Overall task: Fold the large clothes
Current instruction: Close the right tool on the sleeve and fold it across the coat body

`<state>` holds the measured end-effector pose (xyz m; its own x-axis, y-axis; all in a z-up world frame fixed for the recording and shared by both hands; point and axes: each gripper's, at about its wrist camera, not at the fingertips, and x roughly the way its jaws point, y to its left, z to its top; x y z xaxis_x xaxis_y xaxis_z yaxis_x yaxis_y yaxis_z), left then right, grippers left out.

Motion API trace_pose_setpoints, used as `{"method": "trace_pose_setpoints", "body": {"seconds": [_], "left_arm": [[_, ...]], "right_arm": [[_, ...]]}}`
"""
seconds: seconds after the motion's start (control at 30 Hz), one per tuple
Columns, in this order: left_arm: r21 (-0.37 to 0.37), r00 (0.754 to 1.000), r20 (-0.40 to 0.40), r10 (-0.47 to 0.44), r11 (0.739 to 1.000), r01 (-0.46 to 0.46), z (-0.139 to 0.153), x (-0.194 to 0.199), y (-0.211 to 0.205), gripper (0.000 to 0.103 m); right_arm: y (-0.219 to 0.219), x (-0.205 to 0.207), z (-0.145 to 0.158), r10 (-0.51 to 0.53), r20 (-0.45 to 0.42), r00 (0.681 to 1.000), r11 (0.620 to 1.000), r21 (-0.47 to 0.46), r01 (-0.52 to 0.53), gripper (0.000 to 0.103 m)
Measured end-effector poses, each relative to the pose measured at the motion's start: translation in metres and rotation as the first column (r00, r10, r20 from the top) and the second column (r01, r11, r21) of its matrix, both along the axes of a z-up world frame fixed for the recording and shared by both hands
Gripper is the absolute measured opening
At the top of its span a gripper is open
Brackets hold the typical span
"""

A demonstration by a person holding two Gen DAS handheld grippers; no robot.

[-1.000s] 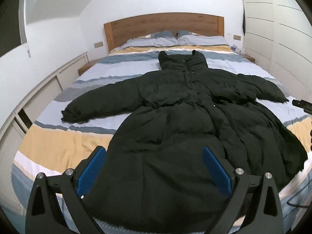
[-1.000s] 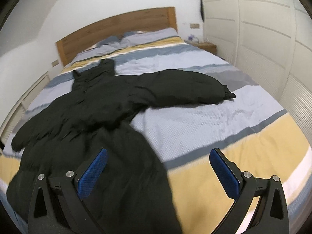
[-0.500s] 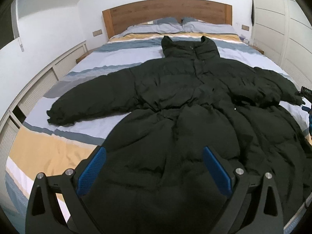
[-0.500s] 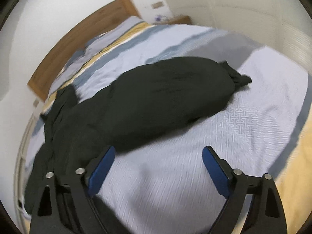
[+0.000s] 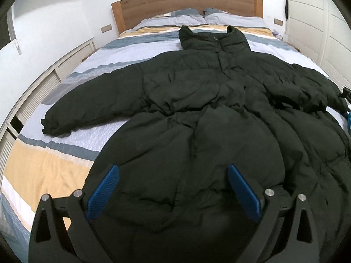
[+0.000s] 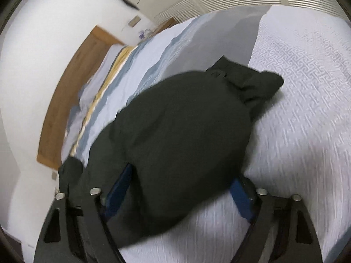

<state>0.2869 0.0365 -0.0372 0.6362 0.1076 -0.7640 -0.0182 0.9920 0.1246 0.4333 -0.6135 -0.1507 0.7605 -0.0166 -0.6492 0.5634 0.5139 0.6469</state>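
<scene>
A large black puffer coat (image 5: 208, 109) lies spread face up on the bed, collar toward the headboard, both sleeves out to the sides. My left gripper (image 5: 173, 190) is open just above the coat's lower hem. My right gripper (image 6: 177, 195) is open and straddles the coat's right sleeve (image 6: 175, 135), whose cuff (image 6: 252, 83) points away from me. The sleeve fills the gap between the blue pads. The right gripper also shows at the right edge of the left wrist view (image 5: 347, 109), next to that sleeve's end.
The bed has a striped cover (image 5: 43, 164) in white, grey-blue and yellow, pillows (image 5: 197, 17) and a wooden headboard (image 5: 186, 2). White cabinets (image 5: 318, 22) stand along the right, a low white unit (image 5: 33, 92) along the left.
My right gripper moved forward and down, rolling, from above the bare cover onto the right sleeve. My left gripper moved forward and lower over the hem.
</scene>
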Motion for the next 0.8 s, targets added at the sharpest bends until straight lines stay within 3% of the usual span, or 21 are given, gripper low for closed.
{"method": "trace_pose_setpoints", "body": {"seconds": [0.03,0.13,0.27,0.53,0.67,0.8], "left_arm": [[-0.001,1.000,-0.002,0.001,1.000,-0.001,0.000,0.001,0.000,0.100],[-0.003,1.000,-0.001,0.002,1.000,-0.002,-0.001,0.003,0.000,0.100],[-0.008,1.000,0.000,0.002,1.000,-0.002,0.000,0.003,0.001,0.100],[-0.058,0.999,0.019,0.030,0.998,-0.028,0.009,-0.003,0.013,0.100],[-0.077,0.999,0.036,0.035,0.997,-0.032,0.015,-0.010,0.021,0.100],[-0.095,0.998,0.050,0.048,0.995,-0.043,0.022,-0.019,0.034,0.100]], "right_arm": [[-0.003,0.001,0.000,-0.007,0.004,1.000,1.000,0.005,0.007,0.053],[-0.009,0.001,0.001,-0.024,0.045,0.999,0.999,0.025,0.023,0.030],[0.004,0.004,0.020,0.004,0.031,1.000,0.998,-0.070,-0.002,0.014],[0.043,0.023,0.092,0.112,0.037,0.993,0.947,-0.305,-0.096,0.008],[0.083,0.030,0.129,0.209,0.051,0.977,0.891,-0.421,-0.169,0.008],[0.143,0.040,0.164,0.341,0.072,0.937,0.819,-0.512,-0.259,0.009]]}}
